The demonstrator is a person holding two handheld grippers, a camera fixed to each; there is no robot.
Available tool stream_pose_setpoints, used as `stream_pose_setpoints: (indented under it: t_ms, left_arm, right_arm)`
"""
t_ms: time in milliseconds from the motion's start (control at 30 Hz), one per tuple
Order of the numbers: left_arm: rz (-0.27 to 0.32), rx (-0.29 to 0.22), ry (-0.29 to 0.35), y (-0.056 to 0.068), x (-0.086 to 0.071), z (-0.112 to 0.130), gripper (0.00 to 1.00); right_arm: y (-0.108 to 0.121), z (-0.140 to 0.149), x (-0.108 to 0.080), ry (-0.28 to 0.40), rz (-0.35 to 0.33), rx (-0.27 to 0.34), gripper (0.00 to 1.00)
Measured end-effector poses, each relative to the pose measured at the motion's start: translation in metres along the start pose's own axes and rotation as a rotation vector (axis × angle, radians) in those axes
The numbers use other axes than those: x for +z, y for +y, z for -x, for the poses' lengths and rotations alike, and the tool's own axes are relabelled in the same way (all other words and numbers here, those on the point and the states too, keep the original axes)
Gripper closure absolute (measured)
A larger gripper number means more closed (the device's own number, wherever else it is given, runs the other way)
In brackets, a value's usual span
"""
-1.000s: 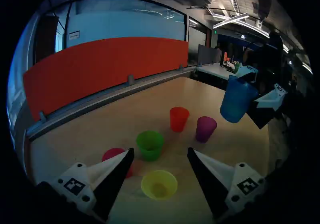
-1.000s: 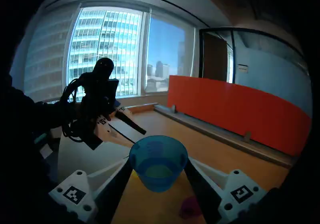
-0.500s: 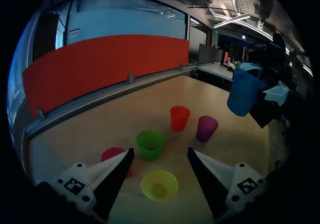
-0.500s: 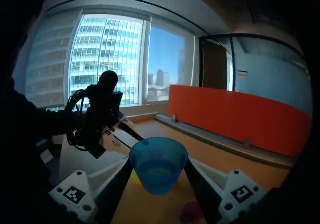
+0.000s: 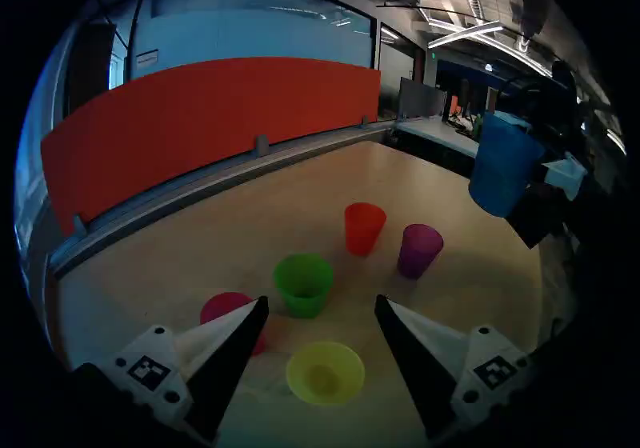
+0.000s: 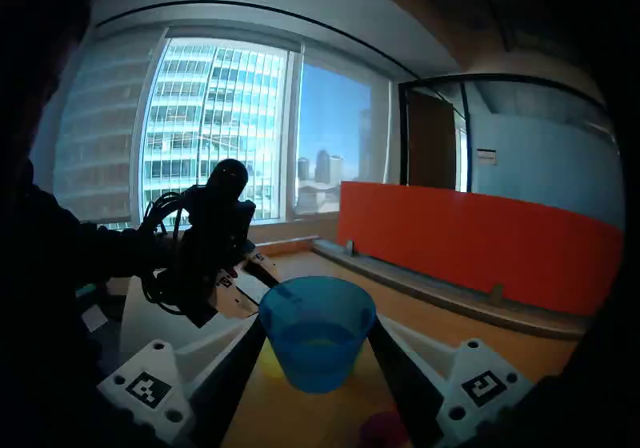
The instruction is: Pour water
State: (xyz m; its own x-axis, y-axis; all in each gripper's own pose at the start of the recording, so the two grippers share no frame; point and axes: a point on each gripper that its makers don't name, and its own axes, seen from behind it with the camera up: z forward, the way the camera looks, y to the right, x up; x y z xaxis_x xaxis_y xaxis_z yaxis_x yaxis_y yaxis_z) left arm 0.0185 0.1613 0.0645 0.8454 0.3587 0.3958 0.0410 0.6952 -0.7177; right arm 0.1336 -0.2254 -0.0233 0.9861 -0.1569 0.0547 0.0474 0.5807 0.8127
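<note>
Blue cup (image 6: 317,344) is pinched in my right gripper (image 6: 317,320), high above the table (image 5: 240,208). My left gripper (image 5: 319,299) hangs spread wide over a pink cup (image 5: 220,308), green cup (image 5: 303,282), yellow cup (image 5: 324,372), orange cup (image 5: 364,226) and purple cup (image 5: 420,248).

Left tool (image 5: 320,302) spread wide; right tool (image 6: 316,322) raised, apparently clamping blue cup (image 6: 317,348).

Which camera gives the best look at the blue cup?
The right gripper view: the blue cup sits close and central, held in the right gripper, its mouth visible. The left gripper view shows it small and side-on.
</note>
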Motion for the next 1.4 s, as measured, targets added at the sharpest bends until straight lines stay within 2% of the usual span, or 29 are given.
stream_pose_setpoints:
  t_ms: [200,700,933,1400]
  left_arm:
    - [0.006,0.007,-0.037,0.001,0.009,0.006,0.01]
    - [-0.016,0.014,-0.170,-0.006,0.050,0.027,0.01]
    - [-0.031,0.024,-0.202,-0.010,0.067,0.029,0.01]
    - [-0.055,0.041,-0.243,-0.014,0.090,0.034,0.00]
  right_arm:
    - [0.004,0.002,-0.001,-0.003,0.001,-0.007,0.10]
    - [0.011,0.009,-0.013,-0.010,0.011,-0.006,0.10]
    - [0.018,0.014,-0.020,-0.014,0.025,0.000,0.10]
    - [0.023,0.022,-0.025,-0.021,0.032,0.006,0.10]
